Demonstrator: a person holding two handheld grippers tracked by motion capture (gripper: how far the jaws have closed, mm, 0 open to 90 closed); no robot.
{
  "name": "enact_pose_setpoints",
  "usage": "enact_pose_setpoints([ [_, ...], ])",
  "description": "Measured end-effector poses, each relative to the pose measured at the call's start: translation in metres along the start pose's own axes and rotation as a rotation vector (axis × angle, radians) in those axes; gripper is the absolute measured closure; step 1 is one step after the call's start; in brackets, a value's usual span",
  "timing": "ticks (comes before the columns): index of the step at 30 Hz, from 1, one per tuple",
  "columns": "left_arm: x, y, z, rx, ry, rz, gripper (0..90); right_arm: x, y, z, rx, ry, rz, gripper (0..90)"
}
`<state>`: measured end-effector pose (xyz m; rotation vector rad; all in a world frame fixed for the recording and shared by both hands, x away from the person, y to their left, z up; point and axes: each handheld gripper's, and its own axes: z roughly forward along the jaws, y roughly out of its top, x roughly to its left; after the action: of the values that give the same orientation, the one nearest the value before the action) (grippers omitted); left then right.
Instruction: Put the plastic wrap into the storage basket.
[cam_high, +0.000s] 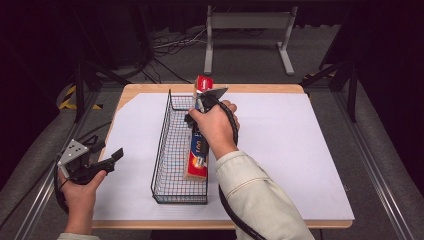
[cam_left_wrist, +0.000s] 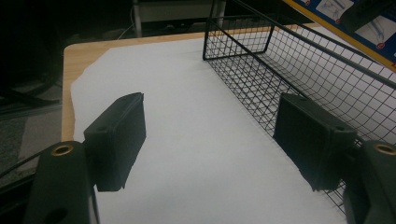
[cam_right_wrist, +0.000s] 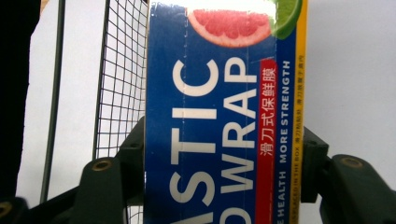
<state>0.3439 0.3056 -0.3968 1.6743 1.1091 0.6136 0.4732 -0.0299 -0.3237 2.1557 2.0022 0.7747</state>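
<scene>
A long blue plastic wrap box (cam_high: 196, 152) with a red far end runs lengthwise along the right side of a black wire basket (cam_high: 172, 150). My right gripper (cam_high: 201, 106) is shut on the box near its far half. In the right gripper view the jaws press both long sides of the box (cam_right_wrist: 219, 116), with the basket mesh (cam_right_wrist: 121, 84) to its left. Whether the box rests on the rim I cannot tell. My left gripper (cam_high: 109, 156) hovers at the table's left edge, open, holding nothing (cam_left_wrist: 215, 140), beside the basket (cam_left_wrist: 289, 70).
A white sheet (cam_high: 290, 150) covers the wooden table (cam_high: 150, 89); its right half is bare. A grey metal stand (cam_high: 247, 22) and floor cables (cam_high: 170, 42) lie beyond the far edge. Dark frame rails run along both sides.
</scene>
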Motion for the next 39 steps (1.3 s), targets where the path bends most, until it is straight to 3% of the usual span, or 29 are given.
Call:
enact_pose_setpoints([
  [11, 0.000, 0.001, 0.000, -0.006, -0.004, -0.001, 25.4, 0.003, -0.011, 0.018, 0.005, -0.013, 0.015, 40.4],
  [27, 0.000, 0.001, 0.001, -0.004, -0.004, 0.001, 25.5, 0.009, -0.023, 0.032, -0.005, -0.043, -0.025, 40.3],
  [39, 0.000, 0.001, 0.001, -0.003, -0.004, 0.002, 25.5, 0.010, -0.033, 0.043, 0.053, -0.060, -0.019, 40.2],
])
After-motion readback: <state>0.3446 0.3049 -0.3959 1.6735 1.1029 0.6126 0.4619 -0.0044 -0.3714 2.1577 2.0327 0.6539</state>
